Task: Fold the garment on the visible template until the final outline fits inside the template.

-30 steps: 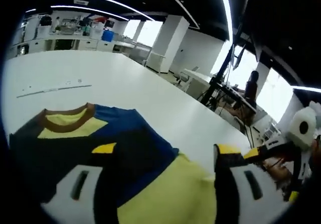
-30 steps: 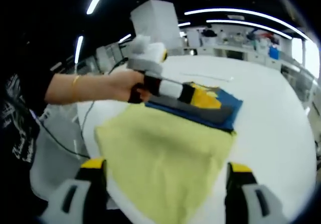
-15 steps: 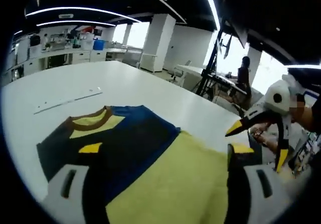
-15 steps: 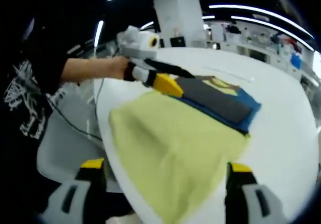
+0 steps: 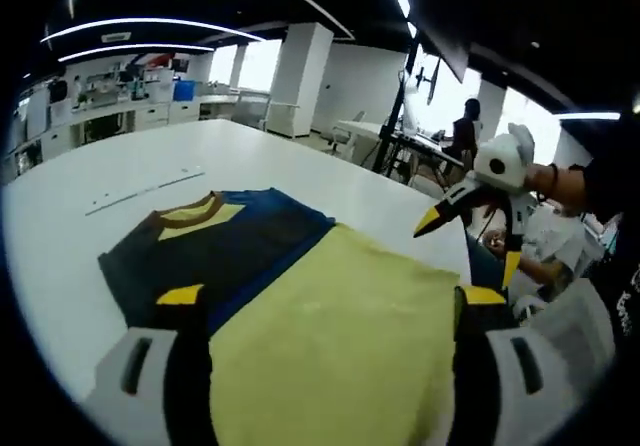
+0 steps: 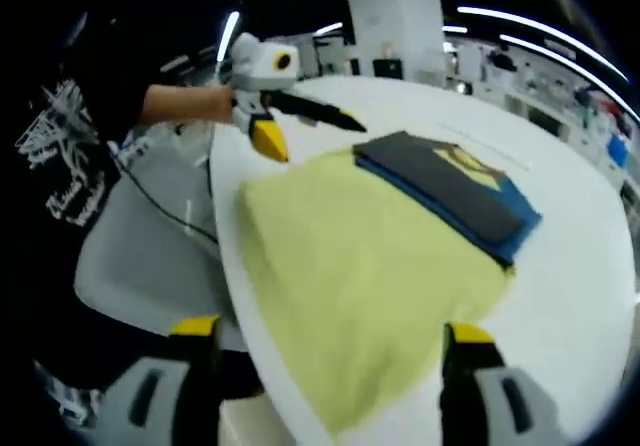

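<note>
My worry is the yellow hem: it lies at the table (image 6: 590,286) edge nearest me, so a careless pull could drag it over. Both my left gripper (image 5: 315,361) and right gripper (image 6: 330,376) are spread wide, holding nothing. The garment (image 6: 370,266) lies flat on the white table, yellow body, navy shoulders, brown collar

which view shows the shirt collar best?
Left gripper view. The collar faces the camera there, its brown band and the yellow patch inside it both plain. In the right gripper view the collar lies at the far end of the shirt, small and foreshortened, with the yellow patch showing.
</note>
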`<state>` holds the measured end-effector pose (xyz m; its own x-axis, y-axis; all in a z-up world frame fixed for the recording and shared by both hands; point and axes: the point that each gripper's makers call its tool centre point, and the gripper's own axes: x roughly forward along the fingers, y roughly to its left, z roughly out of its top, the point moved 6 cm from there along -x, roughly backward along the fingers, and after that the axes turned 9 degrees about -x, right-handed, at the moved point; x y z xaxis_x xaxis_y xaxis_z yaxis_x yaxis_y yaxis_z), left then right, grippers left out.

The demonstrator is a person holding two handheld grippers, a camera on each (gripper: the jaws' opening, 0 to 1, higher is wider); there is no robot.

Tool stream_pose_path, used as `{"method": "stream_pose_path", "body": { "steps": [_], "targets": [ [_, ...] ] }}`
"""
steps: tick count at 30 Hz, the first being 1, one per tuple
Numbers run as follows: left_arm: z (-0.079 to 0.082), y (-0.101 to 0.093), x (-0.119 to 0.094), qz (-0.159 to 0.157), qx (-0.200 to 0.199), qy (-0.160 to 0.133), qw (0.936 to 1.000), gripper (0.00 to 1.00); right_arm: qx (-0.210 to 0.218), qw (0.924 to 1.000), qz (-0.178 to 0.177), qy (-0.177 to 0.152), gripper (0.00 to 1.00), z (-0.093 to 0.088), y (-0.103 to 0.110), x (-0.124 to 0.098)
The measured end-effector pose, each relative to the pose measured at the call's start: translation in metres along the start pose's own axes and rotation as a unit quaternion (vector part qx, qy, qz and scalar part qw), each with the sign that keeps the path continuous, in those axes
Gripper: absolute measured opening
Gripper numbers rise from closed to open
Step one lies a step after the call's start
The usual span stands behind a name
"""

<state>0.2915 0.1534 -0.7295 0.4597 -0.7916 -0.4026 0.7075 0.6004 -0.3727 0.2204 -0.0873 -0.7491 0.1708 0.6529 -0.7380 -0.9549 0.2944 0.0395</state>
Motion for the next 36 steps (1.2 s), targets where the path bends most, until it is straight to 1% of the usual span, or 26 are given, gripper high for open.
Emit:
{"method": "stream_pose_path", "body": {
  "steps": [2,5,7,10,13,16,17,20,22,24,25,27,29,32,34,36],
  "targets": [
    [-0.008,-0.002,-0.009,-0.003,0.004,0.008,1.0,0.99,-0.008,0.9999,0.001,0.007,0.88,-0.003,0.001,0.001],
    [-0.023,-0.003,-0.02,-0.005,0.008,0.024,0.9997,0.98,-0.021,0.9994,0.001,0.026,0.84,-0.008,0.003,0.004],
    [-0.031,-0.003,-0.03,-0.007,0.006,0.026,0.9996,0.95,-0.033,0.9989,0.002,0.035,0.82,-0.01,0.005,0.005],
    [-0.042,-0.003,-0.043,-0.005,-0.003,0.025,0.9997,0.92,-0.04,0.9985,0.006,0.038,0.78,-0.012,0.008,0.007],
    [-0.053,-0.002,-0.053,-0.001,-0.004,0.032,0.9995,0.84,-0.049,0.9978,0.009,0.044,0.7,-0.015,0.009,0.009],
    [-0.064,0.0,-0.062,0.003,0.001,0.04,0.9992,0.82,-0.06,0.9966,0.008,0.056,0.68,-0.019,0.009,0.01],
    [-0.069,0.0,-0.065,0.005,0.006,0.05,0.9987,0.79,-0.065,0.9962,0.006,0.058,0.66,-0.021,0.008,0.011],
    [-0.078,-0.002,-0.07,0.006,0.001,0.061,0.9981,0.73,-0.068,0.9956,0.006,0.065,0.62,-0.027,0.007,0.011],
    [-0.087,-0.005,-0.072,0.004,-0.009,0.07,0.9975,0.71,-0.071,0.9949,0.003,0.071,0.61,-0.031,0.006,0.011],
    [-0.094,-0.011,-0.074,0.003,-0.017,0.075,0.997,0.67,-0.074,0.9944,0.001,0.076,0.59,-0.034,0.005,0.01],
    [-0.098,-0.013,-0.074,0.002,-0.014,0.082,0.9965,0.65,-0.074,0.9942,0.001,0.079,0.58,-0.036,0.005,0.01],
    [-0.105,-0.015,-0.076,0.007,0.005,0.1,0.9949,0.62,-0.075,0.9935,0.002,0.085,0.57,-0.04,0.006,0.01],
    [-0.109,-0.017,-0.077,0.004,0.008,0.107,0.9942,0.61,-0.078,0.9929,0.001,0.09,0.55,-0.042,0.006,0.009],
    [-0.114,-0.015,-0.08,0.014,0.009,0.121,0.9925,0.58,-0.076,0.9926,0.003,0.095,0.52,-0.046,0.007,0.009],
    [-0.117,-0.014,-0.081,0.021,0.012,0.131,0.9911,0.56,-0.077,0.9928,0.002,0.092,0.48,-0.047,0.007,0.01],
    [-0.118,-0.016,-0.081,0.022,0.02,0.133,0.9907,0.56,-0.081,0.9924,0.001,0.093,0.45,-0.048,0.008,0.011]
  ]
}}
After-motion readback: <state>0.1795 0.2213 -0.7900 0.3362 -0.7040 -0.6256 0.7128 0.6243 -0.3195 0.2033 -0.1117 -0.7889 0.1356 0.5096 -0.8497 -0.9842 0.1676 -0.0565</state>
